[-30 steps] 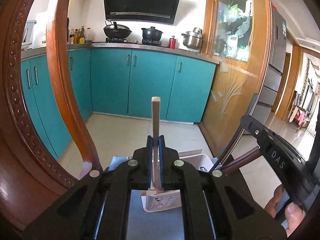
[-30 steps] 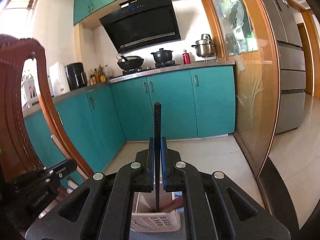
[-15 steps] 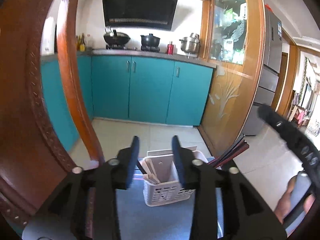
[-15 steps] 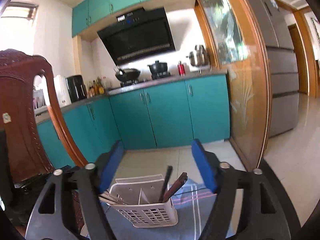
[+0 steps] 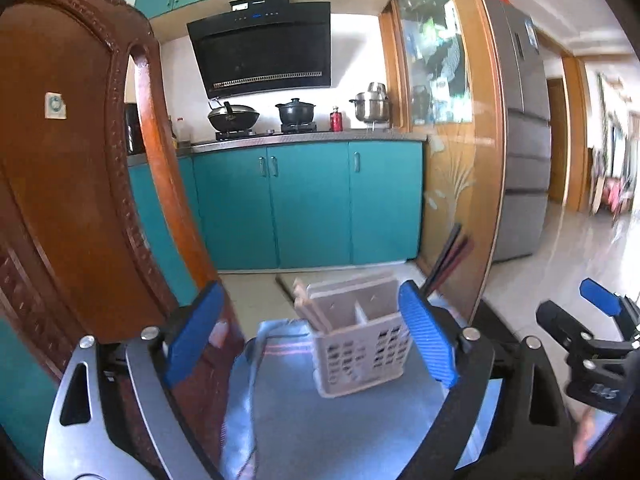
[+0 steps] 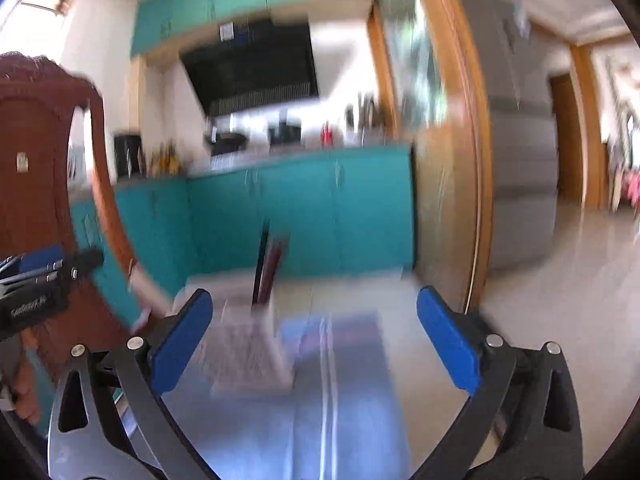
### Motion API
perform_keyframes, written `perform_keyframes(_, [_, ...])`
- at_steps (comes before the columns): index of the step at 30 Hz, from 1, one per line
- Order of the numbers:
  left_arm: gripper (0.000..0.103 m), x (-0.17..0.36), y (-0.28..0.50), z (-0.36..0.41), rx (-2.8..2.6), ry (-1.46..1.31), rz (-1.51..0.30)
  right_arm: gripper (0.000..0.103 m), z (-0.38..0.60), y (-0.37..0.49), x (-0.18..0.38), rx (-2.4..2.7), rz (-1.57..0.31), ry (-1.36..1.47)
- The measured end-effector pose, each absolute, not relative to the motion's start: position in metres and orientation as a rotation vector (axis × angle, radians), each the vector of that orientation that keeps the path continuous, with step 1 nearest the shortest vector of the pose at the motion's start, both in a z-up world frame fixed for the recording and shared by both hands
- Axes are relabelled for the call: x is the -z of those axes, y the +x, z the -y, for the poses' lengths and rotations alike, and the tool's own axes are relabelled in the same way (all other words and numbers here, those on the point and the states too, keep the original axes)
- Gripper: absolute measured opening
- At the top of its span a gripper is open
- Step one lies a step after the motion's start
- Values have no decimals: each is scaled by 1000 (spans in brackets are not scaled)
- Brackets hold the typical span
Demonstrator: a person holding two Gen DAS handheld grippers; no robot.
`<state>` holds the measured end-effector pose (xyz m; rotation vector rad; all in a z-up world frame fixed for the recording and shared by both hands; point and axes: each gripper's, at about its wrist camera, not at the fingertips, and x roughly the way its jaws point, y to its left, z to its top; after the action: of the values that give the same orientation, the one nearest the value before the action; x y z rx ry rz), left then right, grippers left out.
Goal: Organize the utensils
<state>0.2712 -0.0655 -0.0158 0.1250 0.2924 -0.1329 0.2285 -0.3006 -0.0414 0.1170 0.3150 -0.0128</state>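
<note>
A white slotted utensil basket (image 5: 362, 344) with two compartments stands on a blue cloth (image 5: 320, 420). Light wooden utensils (image 5: 310, 308) lean in its left compartment. Dark chopsticks (image 5: 448, 256) lean out of its right compartment. My left gripper (image 5: 310, 332) is open and empty, just in front of the basket. My right gripper (image 6: 312, 344) is open and empty; its view is blurred, with the basket (image 6: 248, 352) and the dark chopsticks (image 6: 268, 264) to its front left. The right gripper also shows at the right edge of the left wrist view (image 5: 592, 340).
A carved wooden chair back (image 5: 72, 200) stands close on the left. The table edge lies just behind the basket, with tiled floor (image 5: 560, 272) and teal kitchen cabinets (image 5: 312, 204) beyond. A wooden door frame (image 5: 484, 160) is at the right.
Both grippers let go of their utensils, opened wide and pulled back from the basket. The wooden utensil and the dark chopstick now stand in the basket. The right gripper is still moving.
</note>
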Motion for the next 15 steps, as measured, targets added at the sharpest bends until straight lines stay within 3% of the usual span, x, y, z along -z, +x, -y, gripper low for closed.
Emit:
perform_keyframes(5, [98,34,246,61,99,150,-300,100,288,201,32,19,-274,30])
perform_keyframes(15, [99,26,180,43,115,87,-252,100,262,151,24,47,-214,-64])
